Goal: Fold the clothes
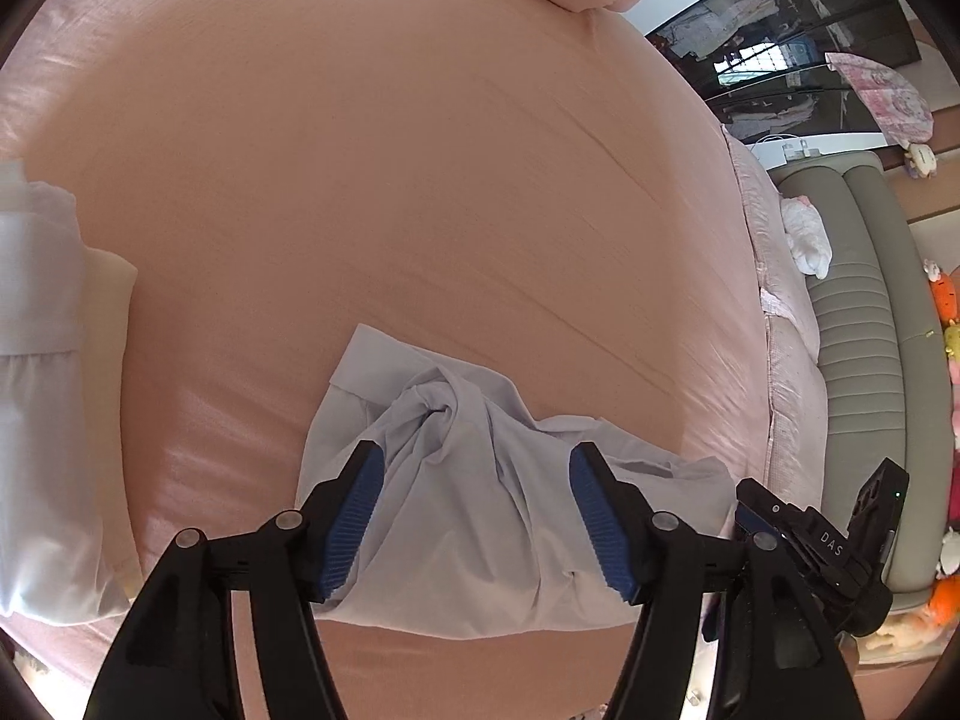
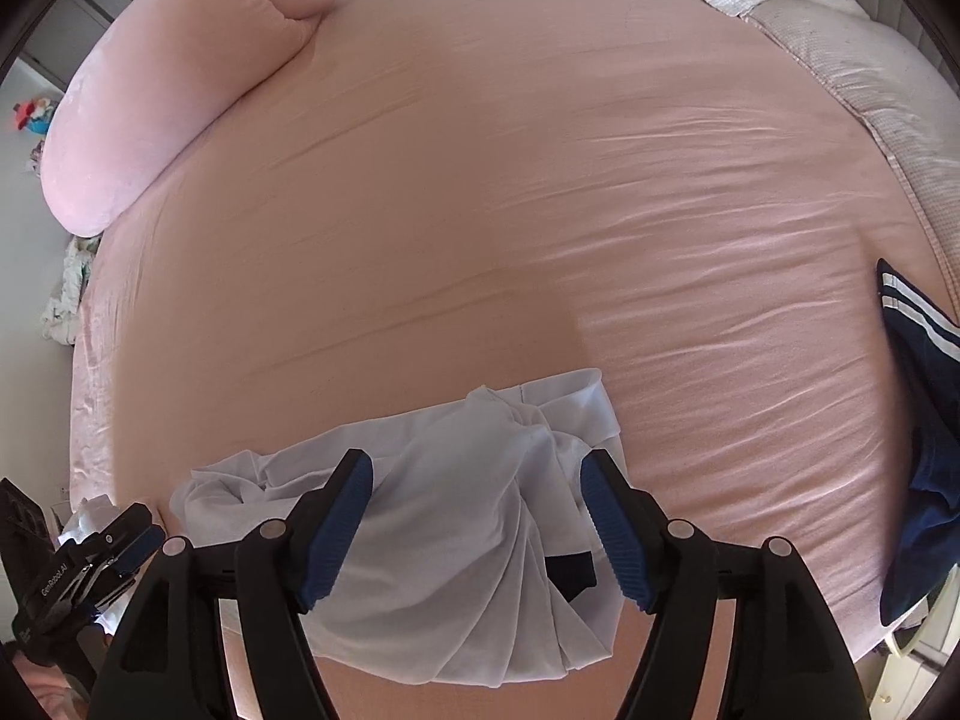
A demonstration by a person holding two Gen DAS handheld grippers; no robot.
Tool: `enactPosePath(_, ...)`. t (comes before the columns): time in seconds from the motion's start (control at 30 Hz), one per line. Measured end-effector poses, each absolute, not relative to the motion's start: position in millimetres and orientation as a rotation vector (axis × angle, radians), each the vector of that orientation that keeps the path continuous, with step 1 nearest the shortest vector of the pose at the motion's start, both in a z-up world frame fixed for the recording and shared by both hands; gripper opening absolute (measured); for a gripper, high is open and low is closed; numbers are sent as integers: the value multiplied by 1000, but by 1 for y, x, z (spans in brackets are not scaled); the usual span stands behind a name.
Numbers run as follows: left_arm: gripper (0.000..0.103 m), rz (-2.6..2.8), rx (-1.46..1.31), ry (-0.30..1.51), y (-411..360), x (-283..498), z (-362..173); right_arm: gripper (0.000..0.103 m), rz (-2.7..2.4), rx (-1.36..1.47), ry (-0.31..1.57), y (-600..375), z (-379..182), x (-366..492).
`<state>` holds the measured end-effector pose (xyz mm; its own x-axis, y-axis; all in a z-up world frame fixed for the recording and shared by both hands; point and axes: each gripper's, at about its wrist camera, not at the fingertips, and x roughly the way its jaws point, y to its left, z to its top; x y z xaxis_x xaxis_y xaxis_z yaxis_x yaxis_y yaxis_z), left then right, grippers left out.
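A crumpled white garment (image 1: 456,516) lies on the pink bed sheet (image 1: 390,180), close to the near edge. My left gripper (image 1: 477,456) hovers over it, open, its blue pads apart on either side of the bunched cloth and not pressing it. In the right wrist view the same garment (image 2: 456,528) shows a folded band at its far end and a small dark patch near its right side. My right gripper (image 2: 477,462) is also open above it, with the cloth below the gap and nothing clamped.
Folded pale clothes (image 1: 36,360) sit at the left. A navy garment with white stripes (image 2: 924,420) lies at the right bed edge. A pink pillow (image 2: 150,108) is at the far left. A grey padded headboard (image 1: 864,360) and plush toys (image 1: 945,312) flank the bed.
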<state>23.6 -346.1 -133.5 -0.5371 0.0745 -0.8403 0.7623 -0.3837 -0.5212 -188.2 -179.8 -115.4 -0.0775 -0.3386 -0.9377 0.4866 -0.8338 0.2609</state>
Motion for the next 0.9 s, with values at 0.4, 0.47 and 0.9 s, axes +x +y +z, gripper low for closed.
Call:
enactPosePath(0.4,62,-2061,1292,1137,-339,33,-132,73,-1921,1491,274,-158,-103,-153)
enactPosePath(0.47,62,-2054,1304,1160,-340,29,-137,73,-1918,1488,294,-158,-108,-151)
enactPosePath(0.9,62,-2028,1395,1174,-349,5,-171,73,-1846,1431,312,-169,-136,-168)
